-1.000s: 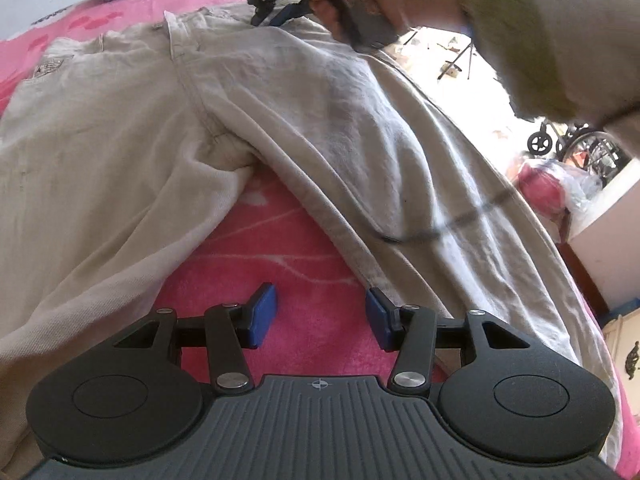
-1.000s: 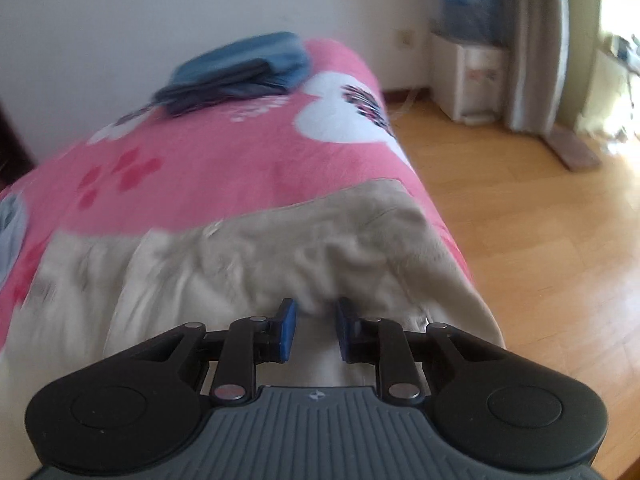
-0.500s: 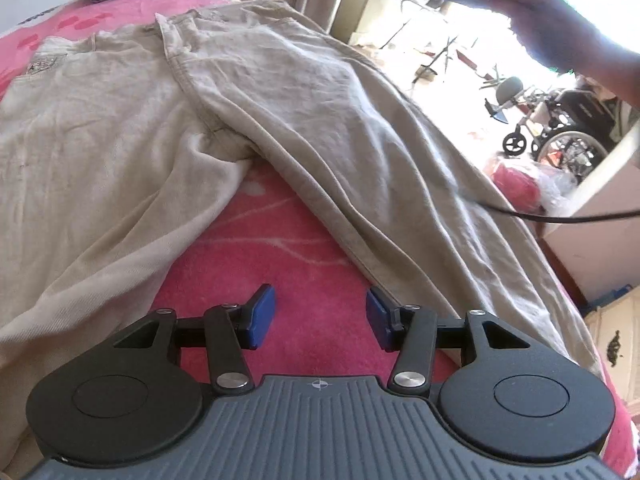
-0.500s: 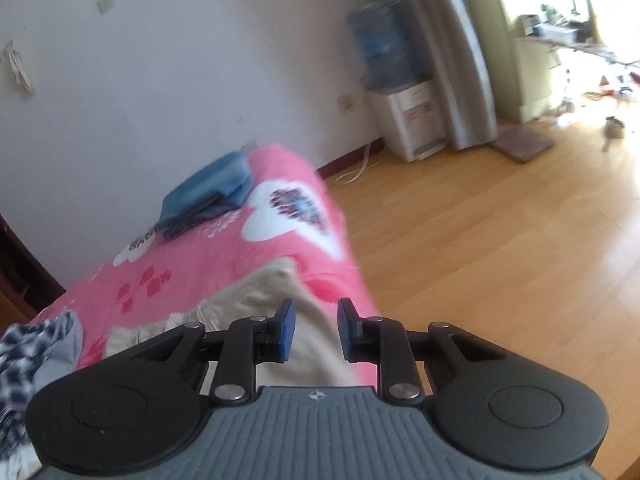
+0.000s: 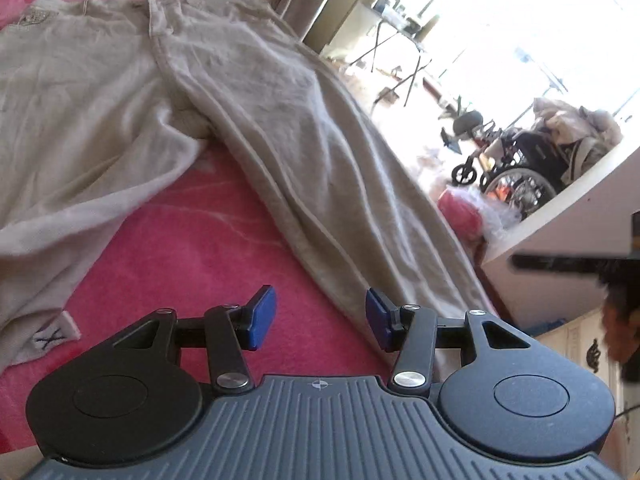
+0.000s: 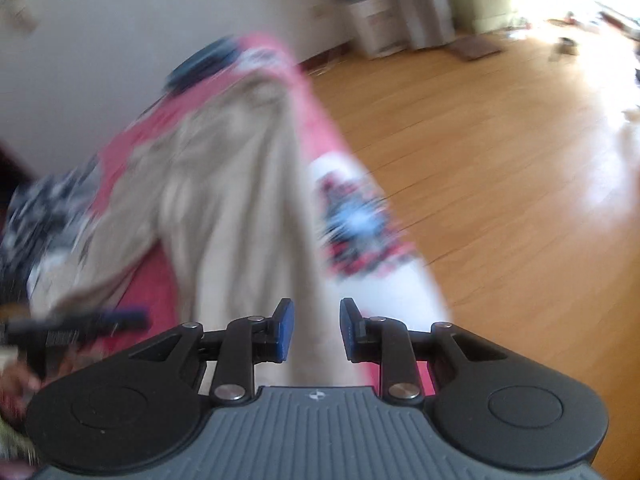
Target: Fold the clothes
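Across the pink bedcover (image 5: 192, 240) lay the beige trousers (image 5: 248, 112), one leg running from twelve o'clock down toward four o'clock past the left gripper (image 5: 321, 317), whose blue pads stood parted over bare cover, gripping nothing. Blurred in its own view, the right gripper (image 6: 316, 328) hung above the trouser leg (image 6: 240, 208) at twelve o'clock, its fingers a narrow gap apart and empty.
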The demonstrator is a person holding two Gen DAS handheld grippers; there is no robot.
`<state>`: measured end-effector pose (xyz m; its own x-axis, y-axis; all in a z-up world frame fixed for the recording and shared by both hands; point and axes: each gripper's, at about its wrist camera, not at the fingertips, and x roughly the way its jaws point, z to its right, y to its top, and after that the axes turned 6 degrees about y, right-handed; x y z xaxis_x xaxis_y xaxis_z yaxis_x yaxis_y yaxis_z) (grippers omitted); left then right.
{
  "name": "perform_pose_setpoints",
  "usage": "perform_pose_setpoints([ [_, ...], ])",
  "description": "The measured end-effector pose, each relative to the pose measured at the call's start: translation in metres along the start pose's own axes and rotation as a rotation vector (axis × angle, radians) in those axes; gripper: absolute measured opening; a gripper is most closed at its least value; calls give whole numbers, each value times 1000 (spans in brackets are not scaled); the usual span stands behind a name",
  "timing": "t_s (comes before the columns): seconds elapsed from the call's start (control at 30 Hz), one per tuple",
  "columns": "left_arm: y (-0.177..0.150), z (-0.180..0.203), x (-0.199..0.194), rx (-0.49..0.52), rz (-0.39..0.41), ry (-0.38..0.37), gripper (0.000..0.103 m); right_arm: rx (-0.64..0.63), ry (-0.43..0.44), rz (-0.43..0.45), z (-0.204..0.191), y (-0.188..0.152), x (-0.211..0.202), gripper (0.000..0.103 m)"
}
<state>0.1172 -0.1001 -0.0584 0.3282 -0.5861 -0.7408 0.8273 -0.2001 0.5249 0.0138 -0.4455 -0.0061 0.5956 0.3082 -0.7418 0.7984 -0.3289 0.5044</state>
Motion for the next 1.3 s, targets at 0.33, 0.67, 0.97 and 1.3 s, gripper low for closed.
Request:
perform_pose_setpoints([
  [0.33,12,-4,17,-73,18,67,36,43,-6,41,17,37,57,27],
  [0.67,18,3,36,-84,33,112,16,138,82,26,45,37,82,27],
  [0.97,7,1,27,-79,70,173,2,37,34,104,41,35,68,2],
  [1.3,3,-3,12,-127,86,210,1,84,-24,115,54,33,72,2],
])
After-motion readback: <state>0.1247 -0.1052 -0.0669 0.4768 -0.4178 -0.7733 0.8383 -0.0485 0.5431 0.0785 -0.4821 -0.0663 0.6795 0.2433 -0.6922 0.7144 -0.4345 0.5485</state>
